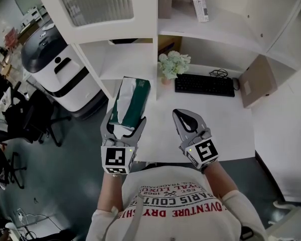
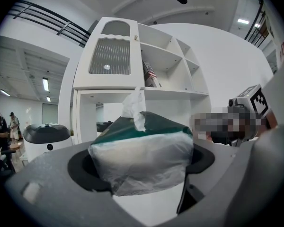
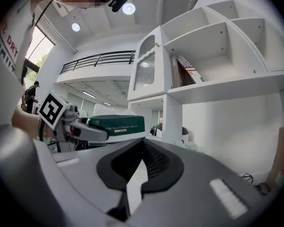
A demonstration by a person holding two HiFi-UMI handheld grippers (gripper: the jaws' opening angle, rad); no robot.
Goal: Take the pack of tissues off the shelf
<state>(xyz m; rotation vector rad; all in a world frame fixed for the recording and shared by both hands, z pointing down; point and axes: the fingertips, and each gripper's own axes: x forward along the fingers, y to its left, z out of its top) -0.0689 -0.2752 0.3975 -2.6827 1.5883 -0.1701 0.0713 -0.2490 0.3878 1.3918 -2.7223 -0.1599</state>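
The left gripper (image 1: pixel 125 120) was clamped on the pack of tissues (image 1: pixel 133 97), one jaw pressed to each long side near its nearer end. The jaws were set wide because the pack is broad. It was held level, green top up, probably so that the loose tissue (image 2: pixel 134 109) sticking out of the slot would not be caught. The pack was in the air, clear of the shelf unit (image 1: pixel 210 31), over the left edge of the desk (image 1: pixel 226 119) and partly over the floor. The taking-off was therefore judged to be done, with only a place to put it down left to find.

The right gripper (image 1: pixel 183 118) was held over the front part of the desk with its jaws pressed together and nothing between them. It seemed to be kept aside as not needed.

Farther out, a keyboard (image 1: pixel 204 84) lay along the back edge of the desk. A bunch of pale flowers (image 1: pixel 173 64) stood at its back left corner. A book (image 1: pixel 198 1) leaned on an upper shelf.

The underside of the pack was hidden in every view, and its far end was cut off from the left gripper's camera. The print on its side was too small to be read. The compartment it came from could not be told.
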